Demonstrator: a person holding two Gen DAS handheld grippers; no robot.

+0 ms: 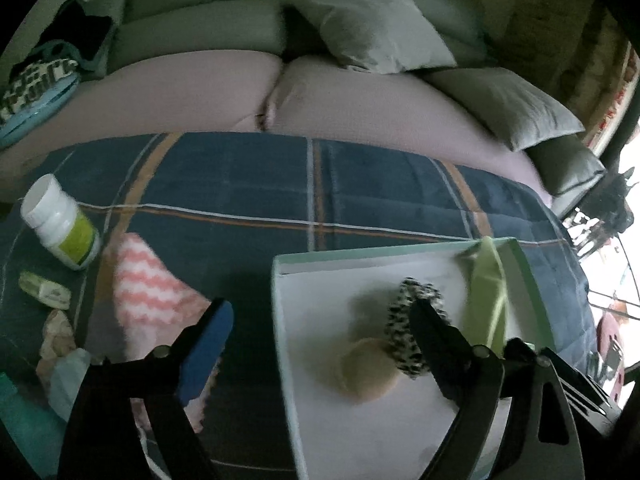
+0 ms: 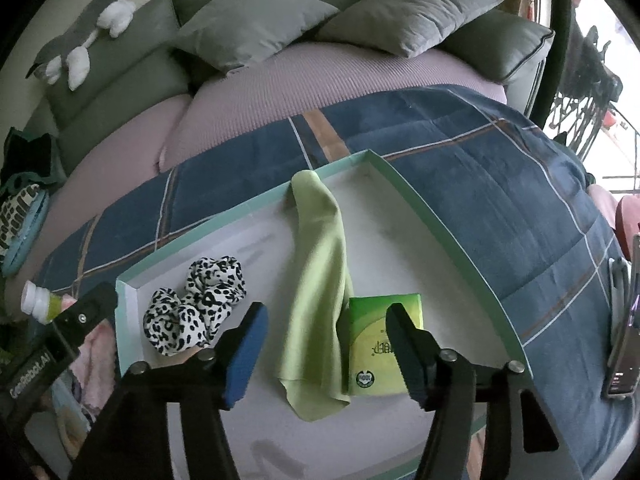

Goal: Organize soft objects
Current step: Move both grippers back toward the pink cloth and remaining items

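Right now both grippers hang over a shallow white tray with a mint-green rim, which sits on a navy plaid blanket spread over a sofa. Seen from the right wrist, the right gripper has its fingers spread wide with nothing pinched; a light-green cloth runs between them from the tray's far rim at twelve o'clock down toward the camera, and a green tissue packet lies just beside the cloth at about three o'clock of it, partly behind the right-hand finger. A leopard-print scrunchie rests inside the tray at nine o'clock of the cloth, apart from it. From the left wrist, the left gripper is likewise spread and empty; its right finger crosses in front of the scrunchie, and a round beige pad lies in the tray touching the scrunchie. Outside the tray, at nine o'clock, a pink-and-white zigzag cloth lies on the blanket, with a white pill bottle beyond it at ten o'clock. Grey cushions lean at the sofa's back.
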